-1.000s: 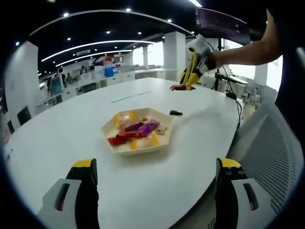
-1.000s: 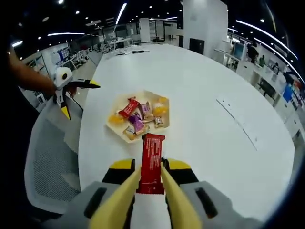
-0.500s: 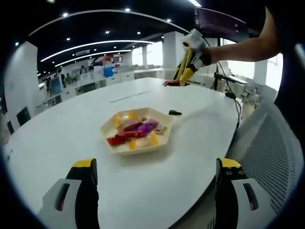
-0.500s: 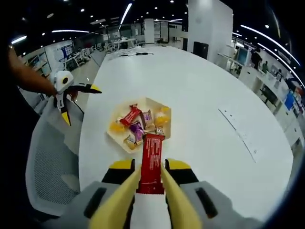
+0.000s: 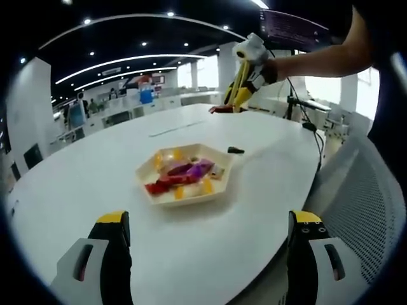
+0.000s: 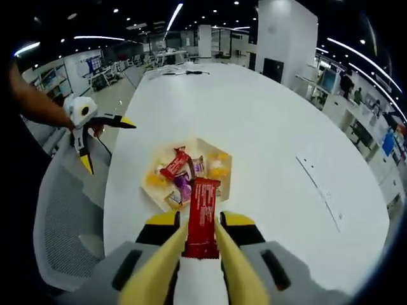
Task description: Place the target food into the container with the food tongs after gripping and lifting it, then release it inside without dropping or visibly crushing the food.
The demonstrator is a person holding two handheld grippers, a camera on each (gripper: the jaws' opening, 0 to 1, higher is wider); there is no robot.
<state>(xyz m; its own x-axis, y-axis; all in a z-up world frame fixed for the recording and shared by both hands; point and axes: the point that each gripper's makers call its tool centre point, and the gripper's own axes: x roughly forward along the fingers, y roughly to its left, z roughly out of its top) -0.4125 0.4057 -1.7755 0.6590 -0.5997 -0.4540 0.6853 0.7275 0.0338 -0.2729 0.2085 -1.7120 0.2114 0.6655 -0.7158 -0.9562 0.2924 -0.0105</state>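
The red snack bar (image 6: 201, 217) is clamped between the yellow tongs of the right gripper (image 6: 202, 249) and hangs above the near edge of the hexagonal tray (image 6: 151, 189), which already holds several wrapped sweets on the white counter (image 6: 273, 140). The left gripper (image 5: 206, 244) waits low at the counter edge with its jaws spread wide and holding nothing. To do this step well, I think the bar should be carried over the tray centre and lowered close to the sweets, with gentle pressure, before the tongs part.
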